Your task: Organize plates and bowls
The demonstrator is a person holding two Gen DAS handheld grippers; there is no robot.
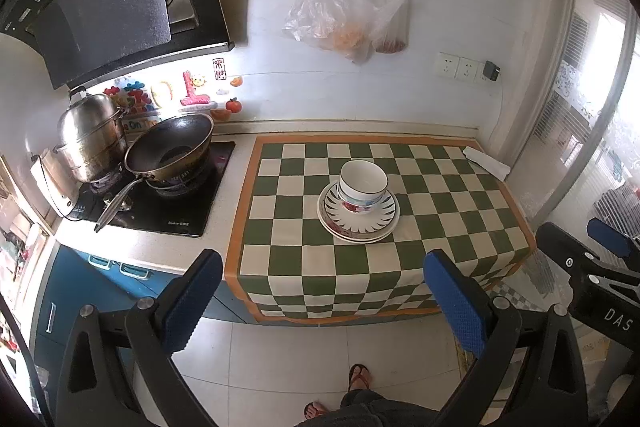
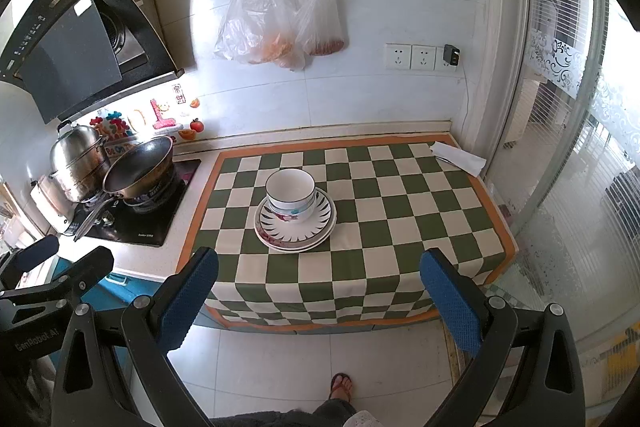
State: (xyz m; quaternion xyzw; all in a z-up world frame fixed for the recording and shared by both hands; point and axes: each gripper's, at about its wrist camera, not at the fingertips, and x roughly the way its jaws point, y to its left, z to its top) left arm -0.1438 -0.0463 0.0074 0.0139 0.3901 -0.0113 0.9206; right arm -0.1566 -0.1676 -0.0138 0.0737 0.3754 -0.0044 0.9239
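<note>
At centre frame on the checkered cloth [image 1: 360, 267] covering the surface, bowl [image 1: 363, 185] upright on stacked plates [image 1: 359, 217], wok [image 1: 170, 147] at left, left gripper [image 1: 322, 301] and right gripper [image 2: 318, 297] jaws wide apart, empty, well short of the stack.

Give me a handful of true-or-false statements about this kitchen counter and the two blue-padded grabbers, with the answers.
1. The white bowl with the floral band sits on the stacked patterned plates. True.
2. The left gripper is clamped on the bowl. False: it is open, held back above the floor.
3. The dark round-bottomed wok sits on the black stove. True.
4. The green-and-white checkered cloth covers the stove. False: it lies beside it, on the counter.
5. The right gripper holds a plate. False: it is open and empty.
</note>
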